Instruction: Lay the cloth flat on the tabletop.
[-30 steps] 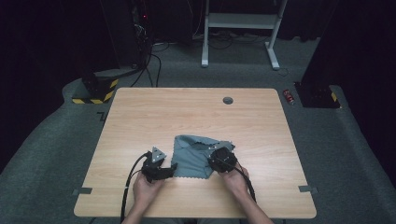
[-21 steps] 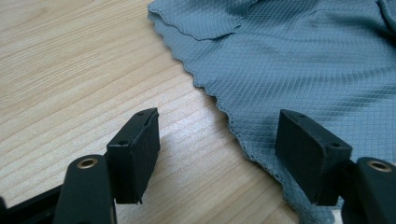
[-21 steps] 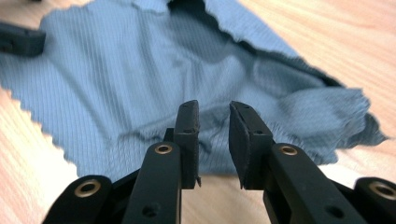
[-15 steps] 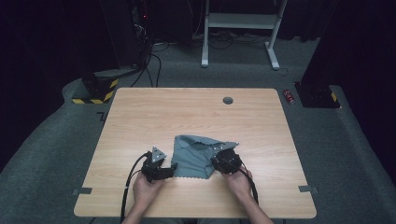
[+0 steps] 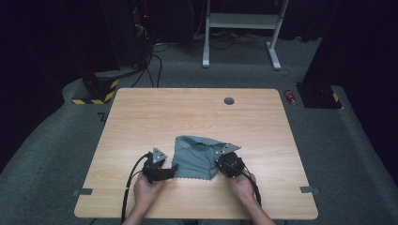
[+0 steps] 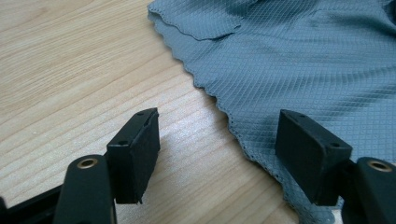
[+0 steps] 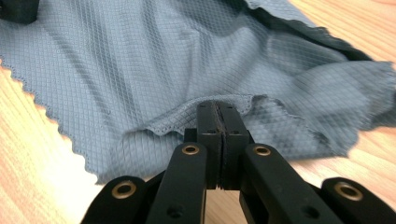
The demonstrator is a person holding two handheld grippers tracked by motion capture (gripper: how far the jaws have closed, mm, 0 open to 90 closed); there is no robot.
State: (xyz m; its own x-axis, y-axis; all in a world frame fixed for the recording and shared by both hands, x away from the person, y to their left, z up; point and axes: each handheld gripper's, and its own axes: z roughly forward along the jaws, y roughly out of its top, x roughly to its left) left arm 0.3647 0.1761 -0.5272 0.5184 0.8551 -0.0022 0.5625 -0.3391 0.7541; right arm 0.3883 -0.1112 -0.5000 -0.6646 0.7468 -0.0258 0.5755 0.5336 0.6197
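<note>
A grey-blue diamond-weave cloth (image 5: 197, 157) lies rumpled on the wooden table (image 5: 187, 112) near its front edge, between the two hands. My right gripper (image 5: 218, 163) sits at the cloth's right side. In the right gripper view its jaws (image 7: 217, 110) have just been closing and now meet on a raised fold of the cloth's scalloped hem (image 7: 163, 123). My left gripper (image 5: 172, 171) rests at the cloth's lower left corner. Its jaws (image 6: 217, 149) stand wide open, one over bare wood, the other over the cloth's edge (image 6: 303, 60).
A round cable hole (image 5: 229, 101) sits near the table's far edge. Grey tape marks (image 5: 83, 191) lie at the front corners. On the floor beyond are a white desk frame (image 5: 244, 23), cables, a yellow-and-black striped block (image 5: 94, 96) and a small red object (image 5: 291, 97).
The right gripper's jaws have come together on the cloth's hem, and the cloth has bunched slightly at that side. The left hand has kept still.
</note>
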